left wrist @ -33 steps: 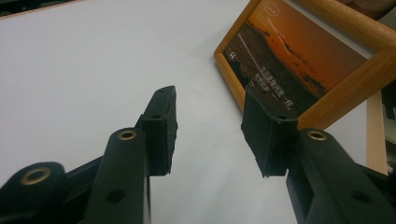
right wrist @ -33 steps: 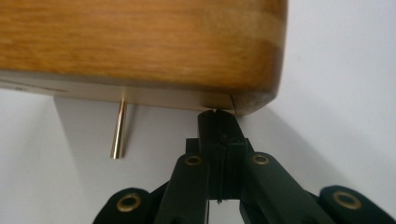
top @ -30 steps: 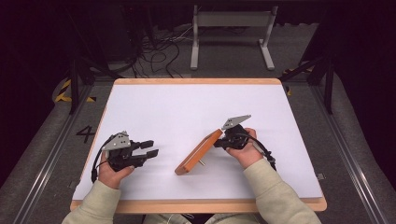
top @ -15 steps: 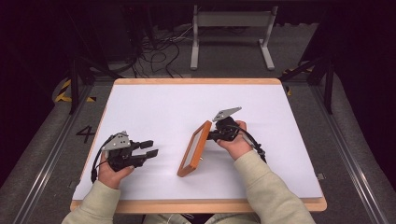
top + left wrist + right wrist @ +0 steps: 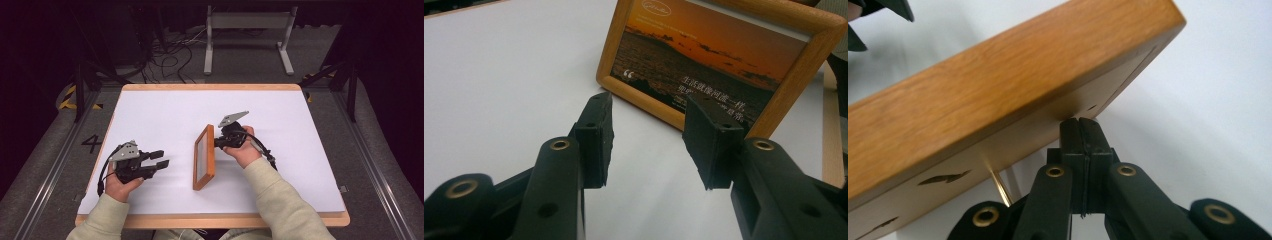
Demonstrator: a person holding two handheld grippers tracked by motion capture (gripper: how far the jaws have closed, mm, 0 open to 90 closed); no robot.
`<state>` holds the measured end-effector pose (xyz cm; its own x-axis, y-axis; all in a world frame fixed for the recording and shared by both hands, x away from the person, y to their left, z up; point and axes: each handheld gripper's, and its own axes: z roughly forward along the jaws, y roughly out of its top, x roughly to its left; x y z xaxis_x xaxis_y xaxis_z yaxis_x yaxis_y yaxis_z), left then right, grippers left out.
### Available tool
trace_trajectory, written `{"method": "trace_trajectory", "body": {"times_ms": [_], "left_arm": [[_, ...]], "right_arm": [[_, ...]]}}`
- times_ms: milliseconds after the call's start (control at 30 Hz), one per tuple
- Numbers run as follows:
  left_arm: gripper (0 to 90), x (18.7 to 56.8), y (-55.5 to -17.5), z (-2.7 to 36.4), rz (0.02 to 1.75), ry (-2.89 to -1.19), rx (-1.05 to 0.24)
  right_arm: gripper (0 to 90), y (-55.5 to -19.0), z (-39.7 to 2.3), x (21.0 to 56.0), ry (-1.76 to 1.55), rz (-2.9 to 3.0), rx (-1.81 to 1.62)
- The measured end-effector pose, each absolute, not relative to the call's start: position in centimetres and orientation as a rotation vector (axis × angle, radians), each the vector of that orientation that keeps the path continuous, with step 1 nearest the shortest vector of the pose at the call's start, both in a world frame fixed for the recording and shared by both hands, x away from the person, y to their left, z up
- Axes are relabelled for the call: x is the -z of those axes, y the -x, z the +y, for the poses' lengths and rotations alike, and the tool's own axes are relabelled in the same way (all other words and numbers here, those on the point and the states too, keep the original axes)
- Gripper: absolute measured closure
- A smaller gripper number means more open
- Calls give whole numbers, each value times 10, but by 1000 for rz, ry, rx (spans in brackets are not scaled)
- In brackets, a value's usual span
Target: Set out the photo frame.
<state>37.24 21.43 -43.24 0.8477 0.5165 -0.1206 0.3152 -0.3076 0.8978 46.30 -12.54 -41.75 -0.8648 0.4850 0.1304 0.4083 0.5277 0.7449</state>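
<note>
My right gripper (image 5: 1082,150) is pressing its jaws fully together, tips against the back of the frame (image 5: 204,157); whether they are pinching a thin stand piece there, I cannot tell. My left gripper (image 5: 649,145) is holding its jaws wide apart with nothing between them, resting low on the table (image 5: 150,115).

The frame is standing on its long edge near the table centre, tilted, picture side facing my left gripper, back side facing my right. Its long axis is running away from me, roughly front to back on the table. My right gripper is touching it; my left is near but apart, pointing at its face.

I am judging that the next move turns on this back contact: the frame is propped, so pushing could tip it toward my left gripper. Open table is lying on every side, with the edges well apart from the frame.
</note>
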Motion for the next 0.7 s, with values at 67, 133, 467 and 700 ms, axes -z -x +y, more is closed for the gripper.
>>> {"method": "trace_trajectory", "body": {"times_ms": [67,133,467,700], "left_arm": [[556,432,-373,215,620,-1918,-230],[556,432,-373,215,620,-1916,-232],[547,433,-373,217,636,-1910,-234],[539,433,-373,217,644,-1908,-238]], "right_arm": [[900,-463,-124,418,-774,2668,-1276],[900,-462,-122,417,-753,2670,-1293],[897,-455,-131,402,-760,2660,-1148],[828,-444,-140,382,-760,2646,-1099]]}}
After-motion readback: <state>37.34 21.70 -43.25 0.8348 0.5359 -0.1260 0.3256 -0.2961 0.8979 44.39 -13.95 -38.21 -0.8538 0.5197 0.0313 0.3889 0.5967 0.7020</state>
